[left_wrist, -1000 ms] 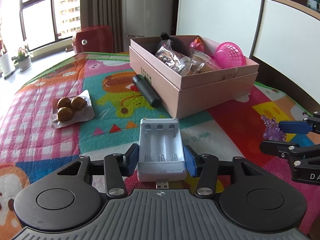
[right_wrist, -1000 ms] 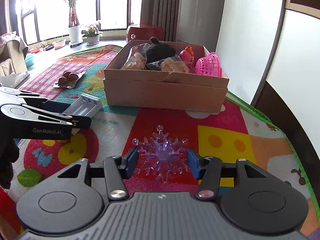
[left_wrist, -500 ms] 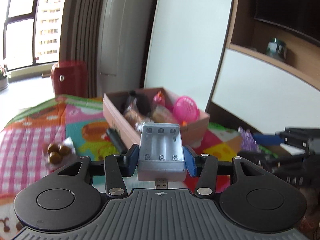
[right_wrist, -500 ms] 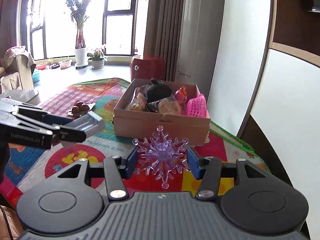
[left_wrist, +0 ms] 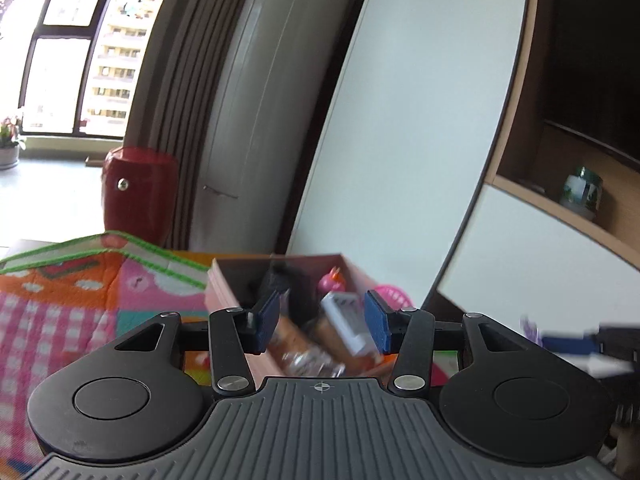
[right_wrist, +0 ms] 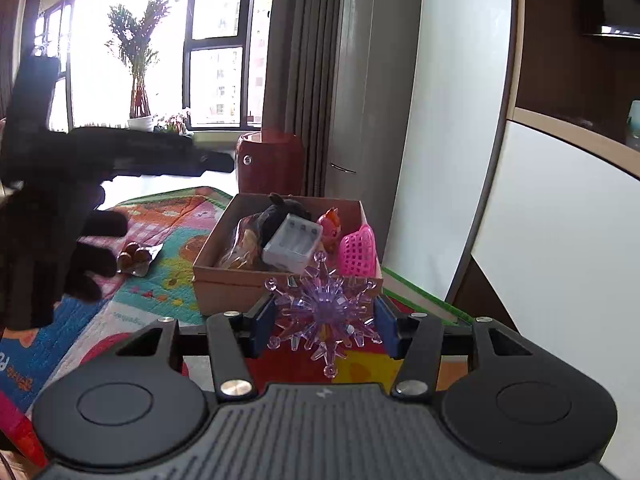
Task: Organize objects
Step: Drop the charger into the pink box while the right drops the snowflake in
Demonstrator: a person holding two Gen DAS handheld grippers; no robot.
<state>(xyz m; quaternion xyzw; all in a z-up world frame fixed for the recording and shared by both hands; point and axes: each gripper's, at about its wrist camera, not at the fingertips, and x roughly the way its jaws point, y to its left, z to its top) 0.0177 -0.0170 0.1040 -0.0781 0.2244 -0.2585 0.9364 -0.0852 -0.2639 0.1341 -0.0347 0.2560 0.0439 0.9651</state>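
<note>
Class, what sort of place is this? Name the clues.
Probably a home living room: floor-length curtains beside big windows, potted plants on the sill, and a colourful play mat.

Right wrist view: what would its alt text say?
A right gripper clamps a purple crystal snowflake before a cardboard box holding a white battery charger, orange toy and pink basket.

Each gripper, the left gripper [left_wrist: 322, 322] and the right gripper [right_wrist: 324, 320], is matte black: a ribbed grey-black housing, round discs at 8 and 4 o'clock, silver screws on the linkages, blue pads [left_wrist: 267, 320] (rectangular). A black glove [right_wrist: 60, 240] covers the left hand.
</note>
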